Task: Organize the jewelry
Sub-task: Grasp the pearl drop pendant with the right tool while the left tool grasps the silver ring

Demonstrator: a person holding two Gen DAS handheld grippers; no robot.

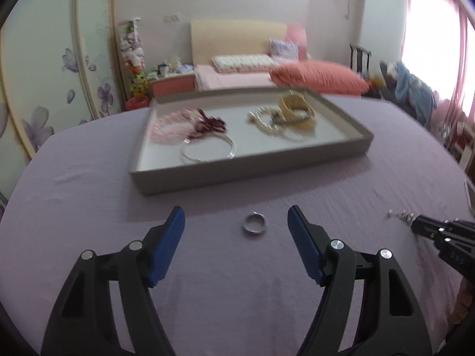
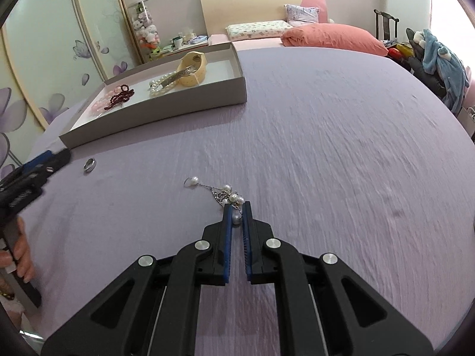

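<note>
Pearl chain (image 2: pixel 228 197) clamped in right gripper (image 2: pixel 237 207); ring (image 1: pixel 254 222) between left jaws.

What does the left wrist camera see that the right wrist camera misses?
Only the left view shows the clear bangle in the tray and the open left gripper framing the ring. Only the right view clearly shows the pearl chain pinched in the right gripper, and a hand. Both show tray, ring and bed.

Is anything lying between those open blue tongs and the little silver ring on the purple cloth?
Nothing visible. The ring lies alone on the purple cloth, just ahead of the open left tongs, with only bare cloth between. The tray lies farther back.
</note>
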